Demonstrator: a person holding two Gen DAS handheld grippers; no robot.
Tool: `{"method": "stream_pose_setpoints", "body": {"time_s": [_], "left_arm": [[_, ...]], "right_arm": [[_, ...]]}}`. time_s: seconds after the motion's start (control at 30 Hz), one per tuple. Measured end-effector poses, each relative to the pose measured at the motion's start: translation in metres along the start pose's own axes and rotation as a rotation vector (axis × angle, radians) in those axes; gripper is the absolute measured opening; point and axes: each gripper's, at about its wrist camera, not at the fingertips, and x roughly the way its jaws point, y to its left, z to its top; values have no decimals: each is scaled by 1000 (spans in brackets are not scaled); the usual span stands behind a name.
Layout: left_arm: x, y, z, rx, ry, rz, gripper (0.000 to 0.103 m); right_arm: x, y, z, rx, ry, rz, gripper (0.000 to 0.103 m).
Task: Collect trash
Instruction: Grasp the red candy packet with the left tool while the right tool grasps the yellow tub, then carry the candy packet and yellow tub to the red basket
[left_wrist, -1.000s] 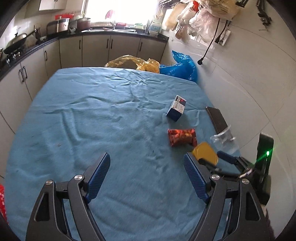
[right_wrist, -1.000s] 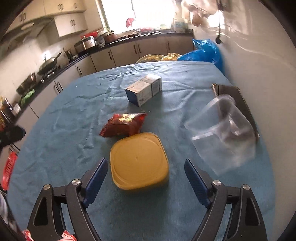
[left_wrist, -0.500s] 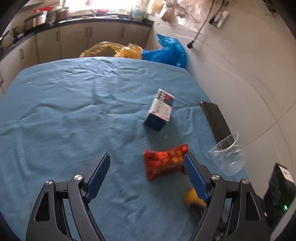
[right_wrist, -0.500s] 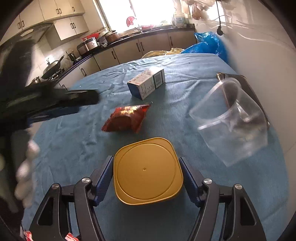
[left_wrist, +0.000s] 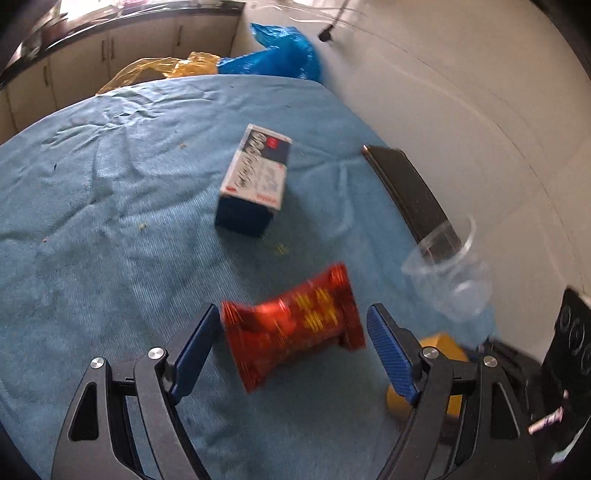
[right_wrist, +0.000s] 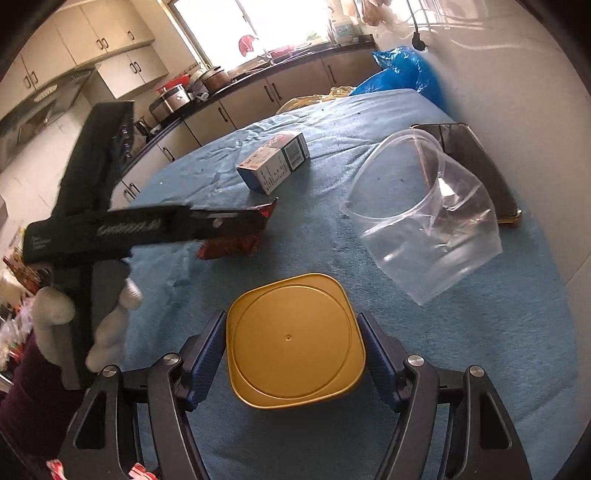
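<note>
Blue tablecloth (left_wrist: 92, 221), left gripper (left_wrist: 291, 347) open around red packet (left_wrist: 295, 336) (print blurred), right gripper (right_wrist: 291, 354) clamping yellow lid (right_wrist: 293, 341)

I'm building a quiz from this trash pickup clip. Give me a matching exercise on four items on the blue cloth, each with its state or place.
1. yellow lid
2. red snack wrapper
3. clear plastic cup
4. blue carton

a. lying on its side
b. between the right gripper's pads
c. farthest back on the cloth
d. between the left gripper's open jaws

Pairs: 1-b, 2-d, 3-a, 4-c
</note>
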Motion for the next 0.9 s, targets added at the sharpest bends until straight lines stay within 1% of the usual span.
{"method": "stream_pose_setpoints", "body": {"time_s": [0.13, 0.23, 0.27, 0.3, 0.33, 0.37, 0.47, 0.57, 0.63, 0.7, 0.83, 0.9], "left_arm": [[3, -9, -3, 41, -12, 40, 81], [6, -9, -2, 22, -45, 47, 81], [6, -8, -2, 8, -52, 56, 78], [5, -7, -1, -3, -55, 74, 74], [5, -7, 0, -14, -57, 96, 63], [4, -6, 0, -28, -49, 104, 59], [-6, -5, -6, -40, -56, 160, 57], [-26, -5, -24, -55, -71, 176, 57], [-46, -1, -37, -80, -93, 183, 57], [-67, 1, -49, -98, -120, 210, 57], [-113, 7, -84, -143, -170, 274, 57], [-131, 13, -101, -177, -190, 289, 57]], "right_arm": [[0, -1, 1, 0, 1, -2, 75], [1, -1, 2, -7, -2, -10, 75], [1, 0, 2, -15, -5, -18, 75], [2, 0, 3, -22, -6, -25, 75], [3, 1, 3, -33, -8, -34, 75], [4, 2, 4, -41, -10, -42, 75], [4, 4, 2, -53, -18, -56, 74], [5, 4, 2, -59, -26, -64, 74], [5, 5, 2, -57, -31, -66, 73], [5, 5, 2, -54, -35, -65, 73], [4, 6, 1, -50, -44, -67, 73], [4, 5, 2, -46, -52, -68, 73]]}}
